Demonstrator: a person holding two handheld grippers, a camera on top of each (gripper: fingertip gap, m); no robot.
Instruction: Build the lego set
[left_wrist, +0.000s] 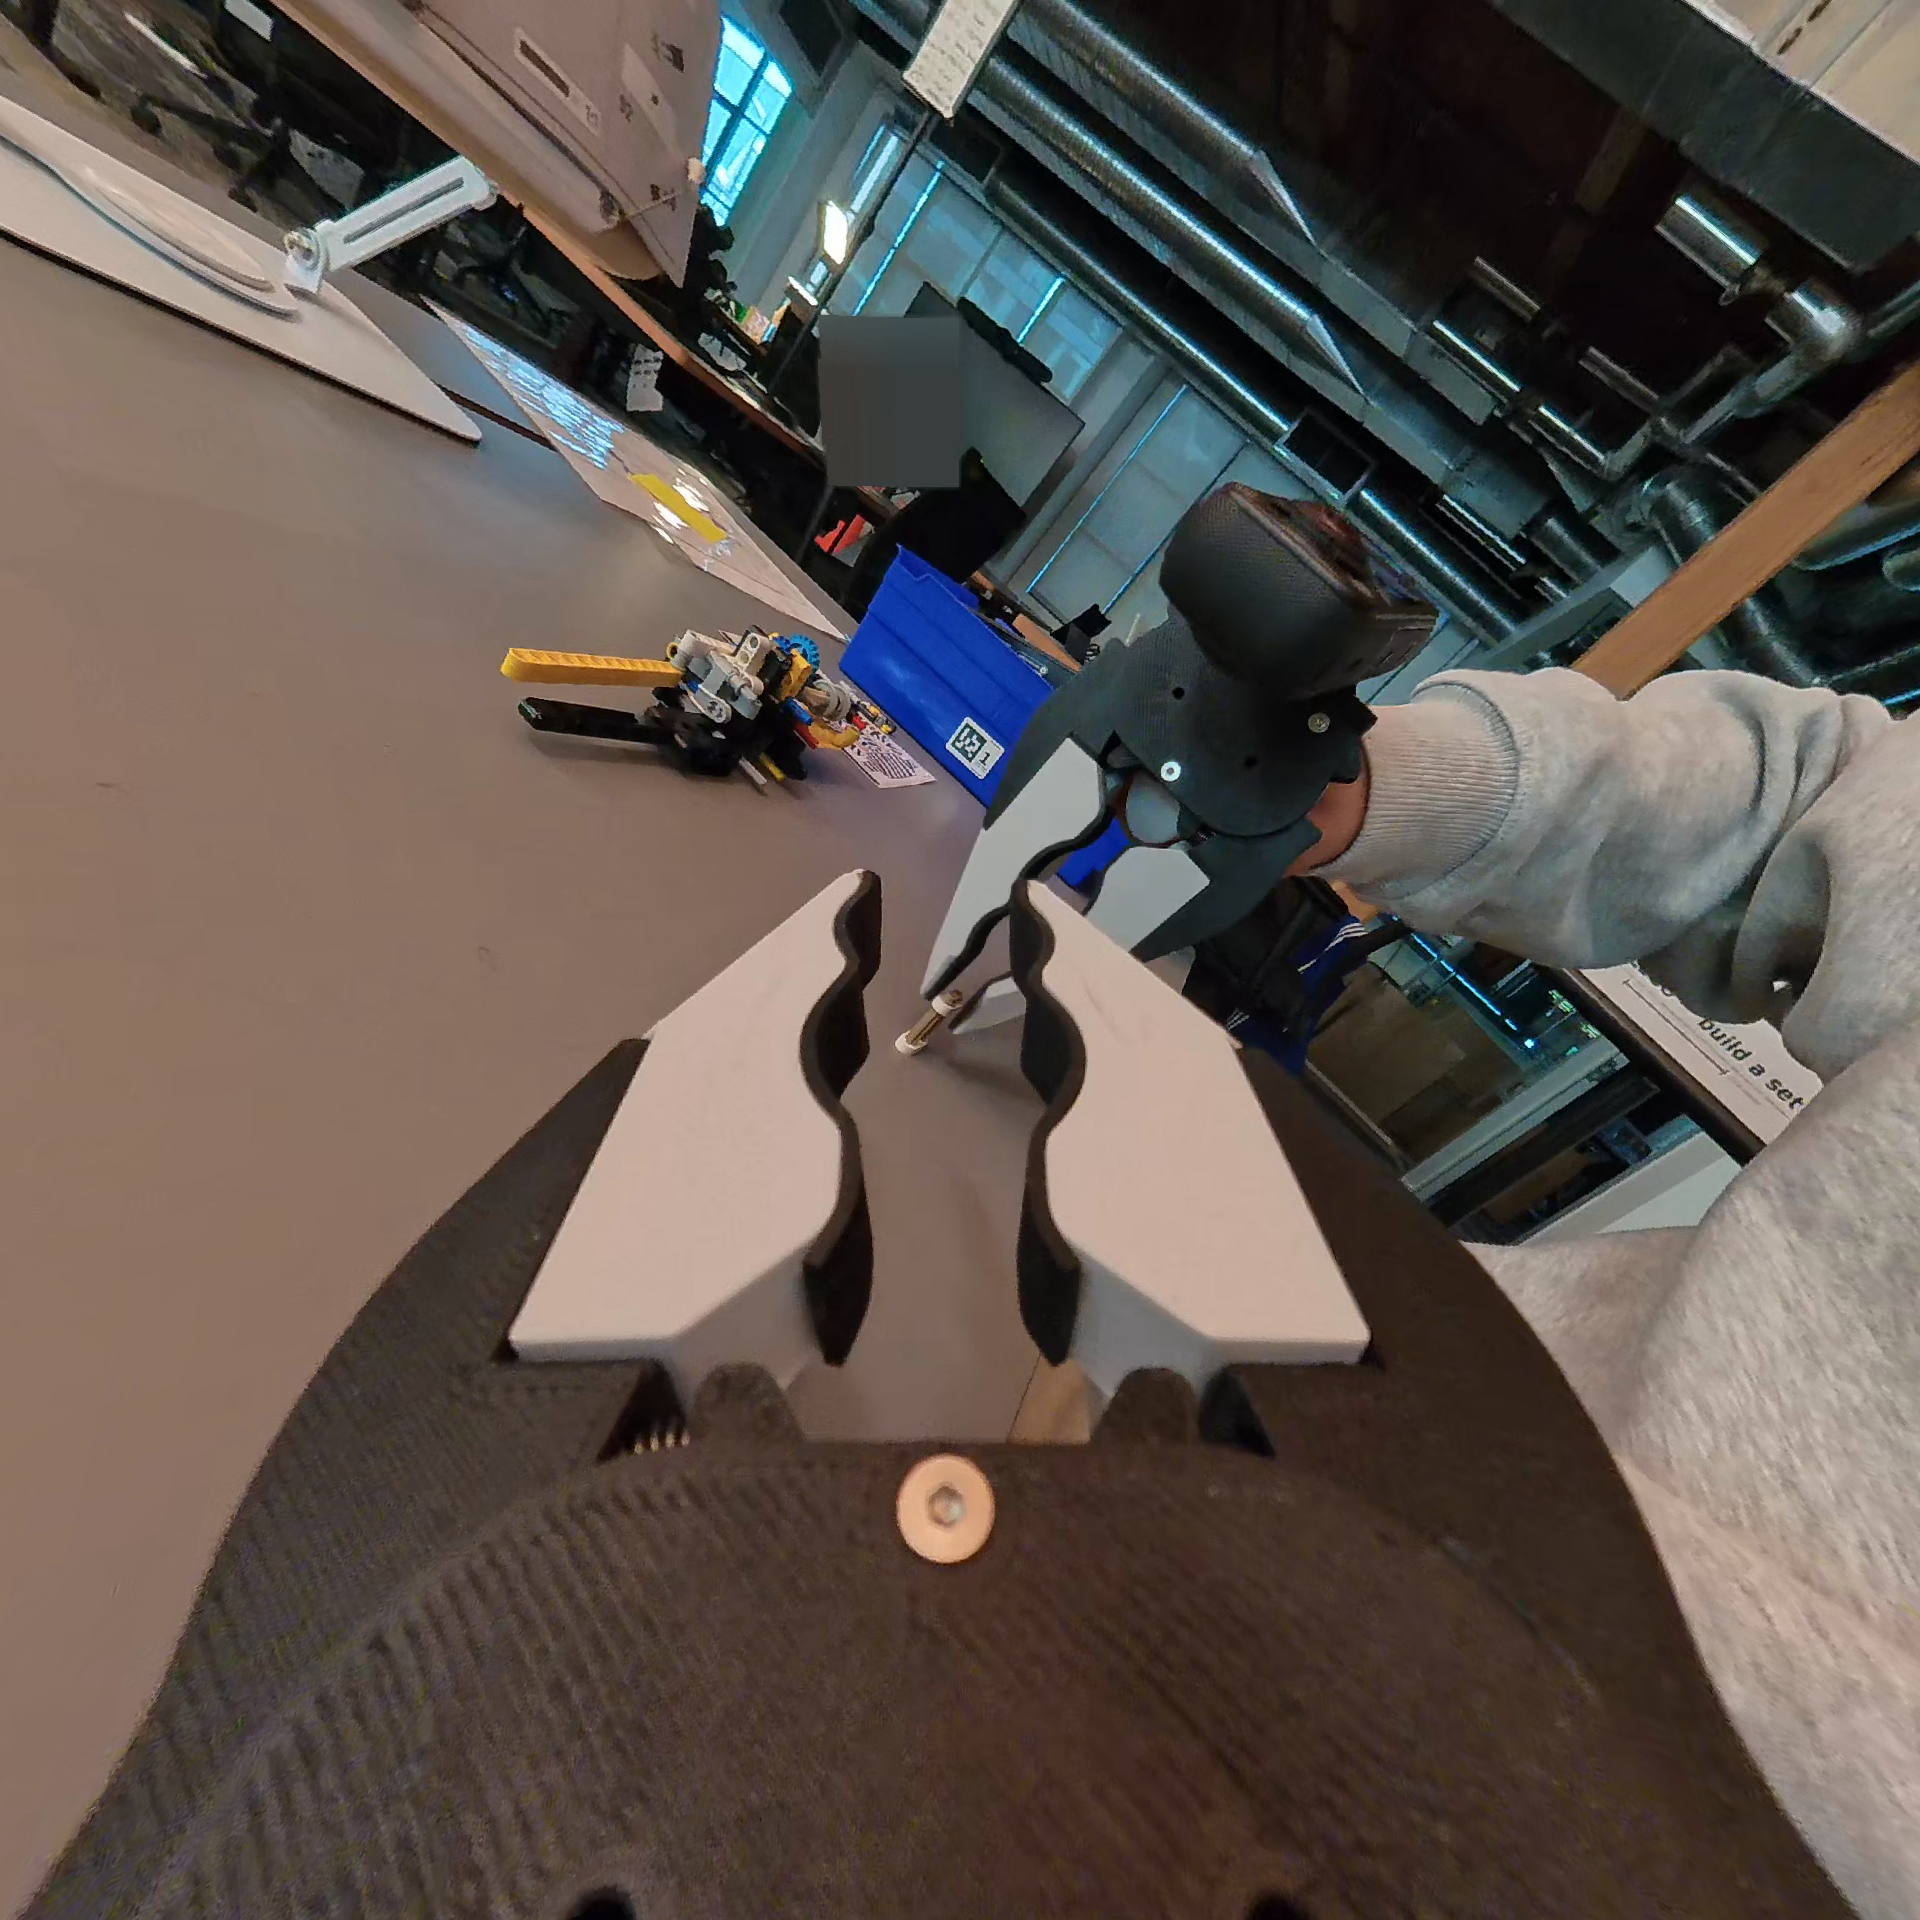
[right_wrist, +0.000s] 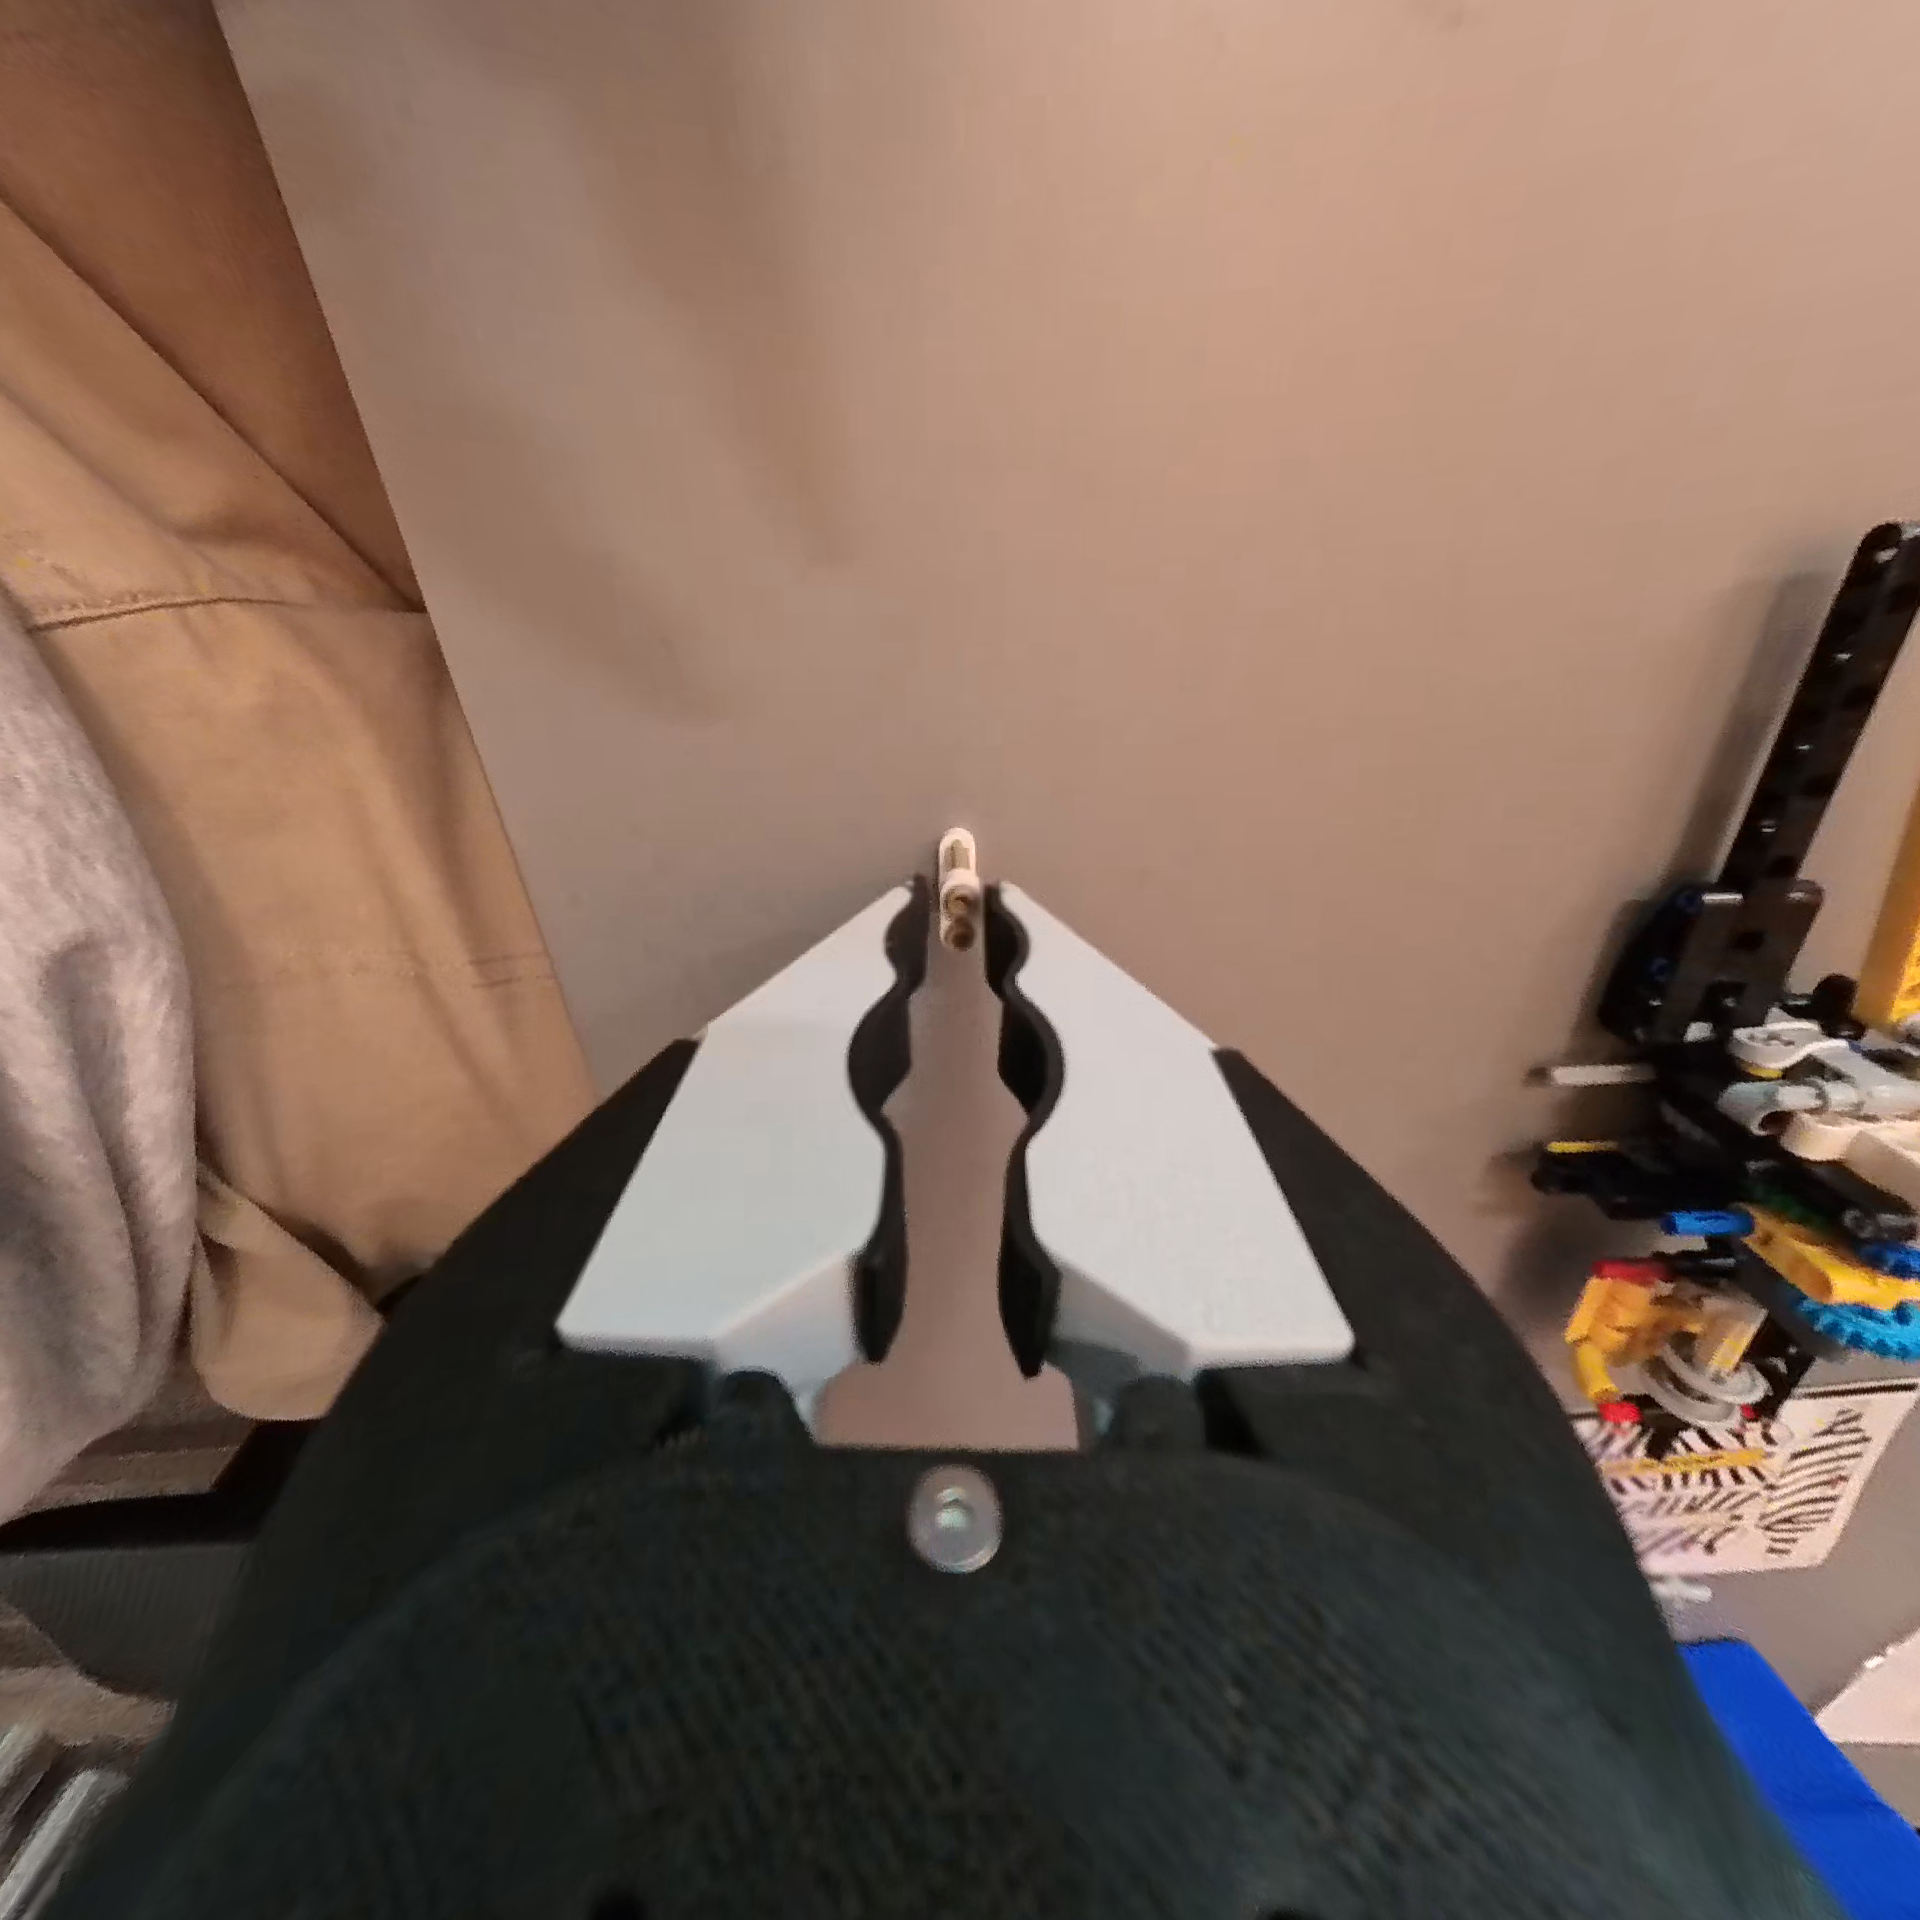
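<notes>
**Small pin piece at the right gripper's tips**

The right gripper (right_wrist: 957, 902) pinched a small white pin piece (right_wrist: 956, 885) at its fingertips, low over the grey table (left_wrist: 260, 831). The left gripper (left_wrist: 945, 914) stood apart, empty, just beside it. The partly built lego model (left_wrist: 717, 701) lay well apart, near a printed sticker sheet (right_wrist: 1725, 1496) and a labelled blue bin (left_wrist: 935, 665).

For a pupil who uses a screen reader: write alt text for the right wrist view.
The right gripper pinches a small white pin at its fingertips, above a bare beige table. A part-built lego model sits at the right edge.
</notes>
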